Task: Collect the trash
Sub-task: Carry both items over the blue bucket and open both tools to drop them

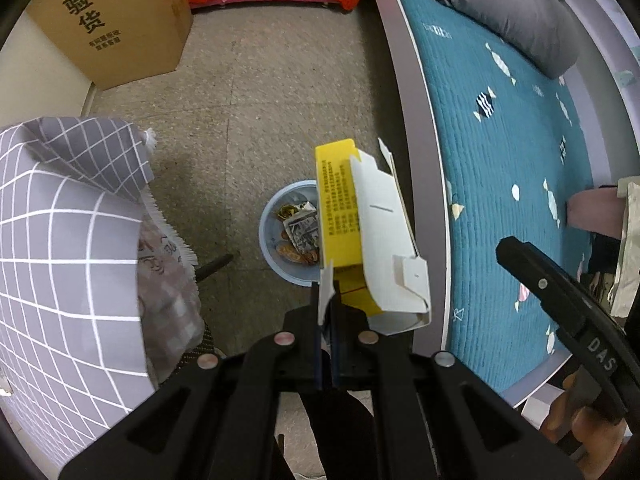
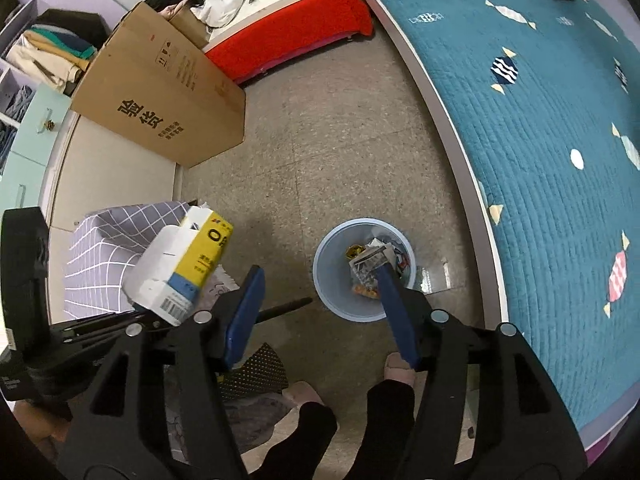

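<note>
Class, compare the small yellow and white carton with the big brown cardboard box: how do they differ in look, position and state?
The yellow and white carton is held up above the floor, pinched by a flap in the shut left claw; the brown cardboard box stands on the floor by the wall. The carton is small, brightly printed and torn open; the box is far larger, plain brown with black characters. Both are cardboard.

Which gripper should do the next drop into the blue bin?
Left. The left gripper is shut on the yellow carton, which hangs above the blue bin. The right gripper is open and empty over that bin.
</note>
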Available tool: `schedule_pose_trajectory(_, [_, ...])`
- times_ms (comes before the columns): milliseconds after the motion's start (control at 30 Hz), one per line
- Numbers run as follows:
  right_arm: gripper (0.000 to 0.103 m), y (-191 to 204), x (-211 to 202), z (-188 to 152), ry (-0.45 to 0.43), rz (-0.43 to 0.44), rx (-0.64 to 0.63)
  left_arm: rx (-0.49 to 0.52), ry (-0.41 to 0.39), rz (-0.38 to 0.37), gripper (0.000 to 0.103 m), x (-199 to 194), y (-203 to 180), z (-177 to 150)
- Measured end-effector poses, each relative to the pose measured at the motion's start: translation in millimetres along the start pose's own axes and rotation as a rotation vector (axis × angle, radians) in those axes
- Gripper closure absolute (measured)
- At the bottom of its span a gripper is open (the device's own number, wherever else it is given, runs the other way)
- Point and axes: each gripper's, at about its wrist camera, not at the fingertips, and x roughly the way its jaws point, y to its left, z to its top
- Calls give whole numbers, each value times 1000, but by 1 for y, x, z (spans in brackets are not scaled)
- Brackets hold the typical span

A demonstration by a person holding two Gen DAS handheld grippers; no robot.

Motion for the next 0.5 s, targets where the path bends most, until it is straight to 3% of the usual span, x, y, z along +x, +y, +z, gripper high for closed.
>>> schedule_pose_trajectory(400, [42,-25,-26,3,-77,6,89,59,8,-32,97,2,-29,7])
schedule_pose_trajectory(500, [42,-33,-31,2,-87,-3,108,54,9,-6,44,3,-32,7])
